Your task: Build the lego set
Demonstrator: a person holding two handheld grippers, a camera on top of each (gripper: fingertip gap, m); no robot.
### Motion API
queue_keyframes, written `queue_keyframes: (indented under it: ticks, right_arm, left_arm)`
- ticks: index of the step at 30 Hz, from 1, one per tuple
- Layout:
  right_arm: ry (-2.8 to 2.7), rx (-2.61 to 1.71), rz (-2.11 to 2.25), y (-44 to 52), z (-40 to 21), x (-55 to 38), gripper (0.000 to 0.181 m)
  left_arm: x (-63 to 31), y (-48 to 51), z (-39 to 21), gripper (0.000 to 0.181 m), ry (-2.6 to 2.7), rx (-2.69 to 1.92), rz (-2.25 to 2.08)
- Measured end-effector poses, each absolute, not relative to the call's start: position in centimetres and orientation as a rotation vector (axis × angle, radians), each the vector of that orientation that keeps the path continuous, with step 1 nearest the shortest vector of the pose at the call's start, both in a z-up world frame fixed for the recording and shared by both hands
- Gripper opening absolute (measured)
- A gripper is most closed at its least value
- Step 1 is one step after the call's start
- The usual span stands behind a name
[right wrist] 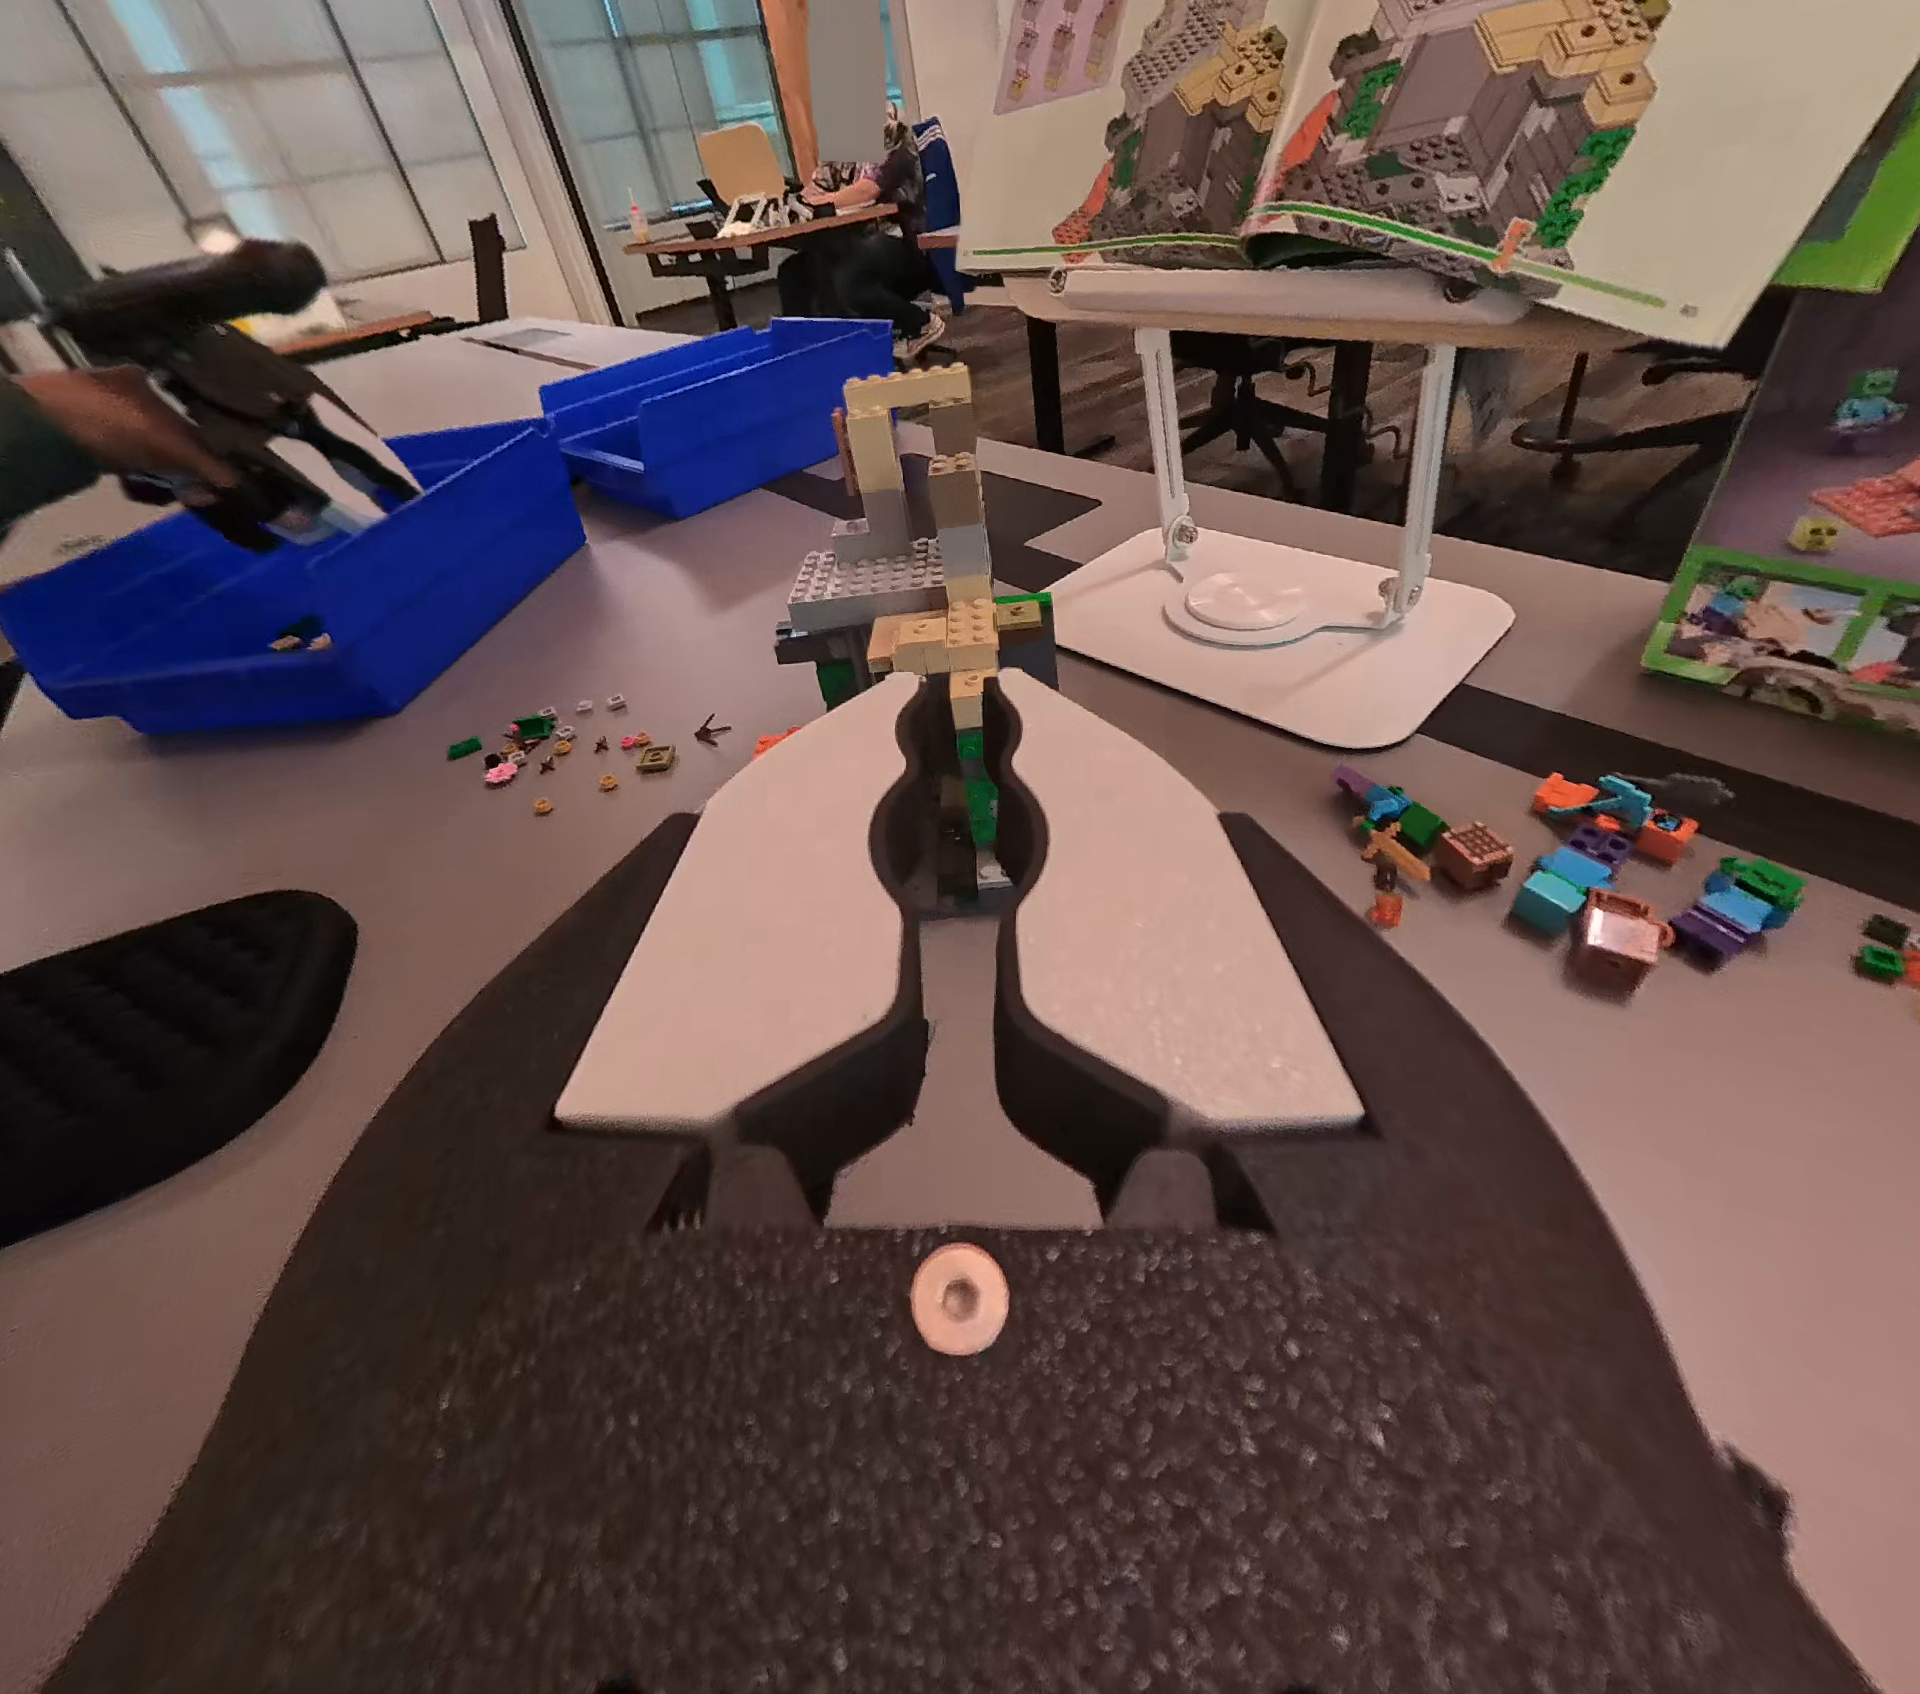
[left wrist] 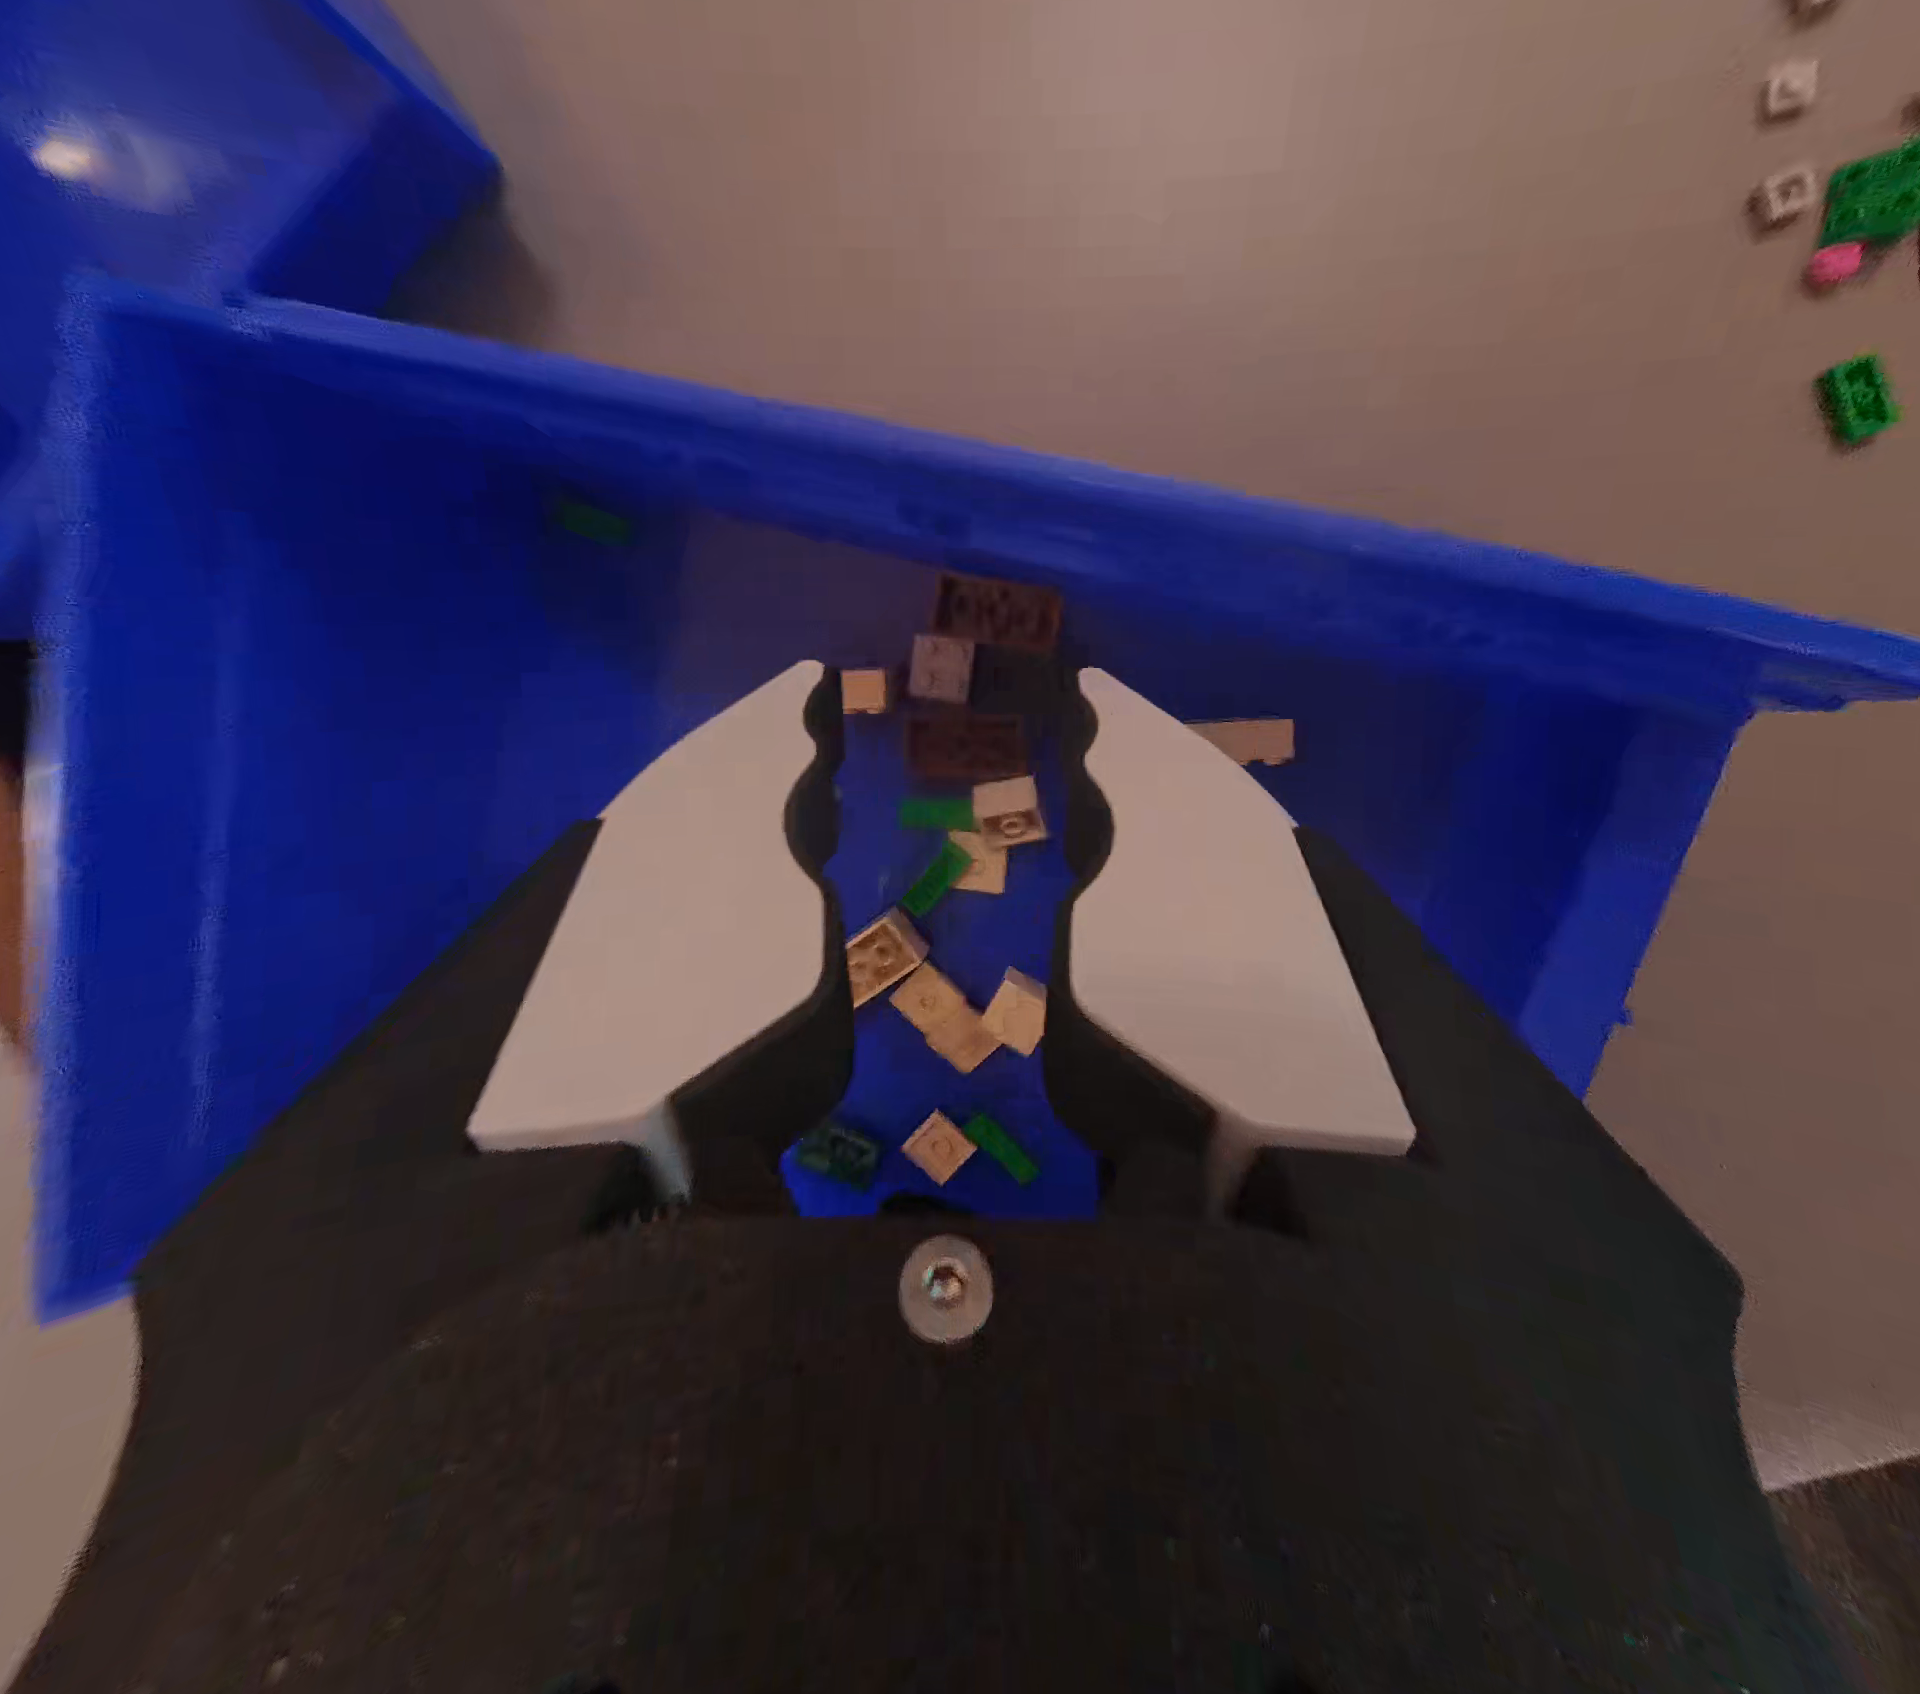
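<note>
Wide grey tabletop [right wrist: 1299,1073]. On it, to the left, a deep blue plastic bin [left wrist: 343,709], left gripper [left wrist: 948,678] dipped inside, jaws parted and empty above scattered small tan, brown and green bricks [left wrist: 940,969]. At centre, a partly built tan-and-grey brick tower [right wrist: 925,564], right gripper [right wrist: 961,688] just before it, jaws slightly apart, holding nothing.

blue bin [left wrist: 312,709]: motion-blurred, cut off left | model [right wrist: 935,605] base: hidden behind jaws
</note>
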State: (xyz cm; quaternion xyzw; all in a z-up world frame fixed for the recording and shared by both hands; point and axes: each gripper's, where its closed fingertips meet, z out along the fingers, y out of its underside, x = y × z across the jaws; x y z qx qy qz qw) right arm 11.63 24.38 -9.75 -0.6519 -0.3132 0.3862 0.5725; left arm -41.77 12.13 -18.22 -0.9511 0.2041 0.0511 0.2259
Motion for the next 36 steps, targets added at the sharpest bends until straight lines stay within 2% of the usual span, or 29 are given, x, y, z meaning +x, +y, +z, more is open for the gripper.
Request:
queue_keyframes:
  ticks: [6, 8, 10, 12, 14, 19, 23, 30, 36]
  right_arm:
    - [-0.807, -1.529, 0.867, 23.6, -10.3, 11.0, 0.008]
    - [-0.808, -1.538, 0.882, 23.5, -10.5, 10.9, 0.008]
    - [-0.814, -1.547, 0.889, 23.4, -10.8, 10.8, 0.008]
    - [-0.823, -1.554, 0.882, 23.4, -11.0, 10.8, 0.008]
    - [-0.829, -1.561, 0.878, 23.4, -11.2, 10.8, 0.008]
    - [-0.843, -1.561, 0.891, 23.1, -11.4, 10.5, 0.008]
    - [-0.919, -1.539, 0.883, 22.3, -11.6, 9.4, 0.008]
    - [-1.141, -1.388, 0.902, 18.9, -10.8, 4.5, 0.011]
    - [-1.297, -1.123, 0.82, 16.0, -7.8, -0.3, 0.026]
  left_arm:
    - [-40.9, 12.6, -23.0, 0.061, 0.669, -2.753, -0.029]
    - [-41.3, 12.8, -23.9, 0.063, 0.707, -2.779, -0.014]
    - [-41.3, 13.0, -24.6, 0.056, 0.711, -2.786, -0.024]
    - [-41.6, 13.1, -24.9, 0.034, 0.722, -2.779, 0.009]
    - [-42.0, 13.2, -24.2, 0.034, 0.691, -2.752, 0.03]
    - [-42.4, 12.5, -20.1, 0.034, 0.613, -2.617, 0.049]
    - [-39.4, 12.4, -14.0, 0.033, 0.57, -2.372, -0.087]
    - [-27.0, 12.0, -4.7, 0.033, 0.617, -1.886, -0.499]
    - [-13.5, 11.5, -2.8, 0.033, 0.718, -1.577, -0.98]
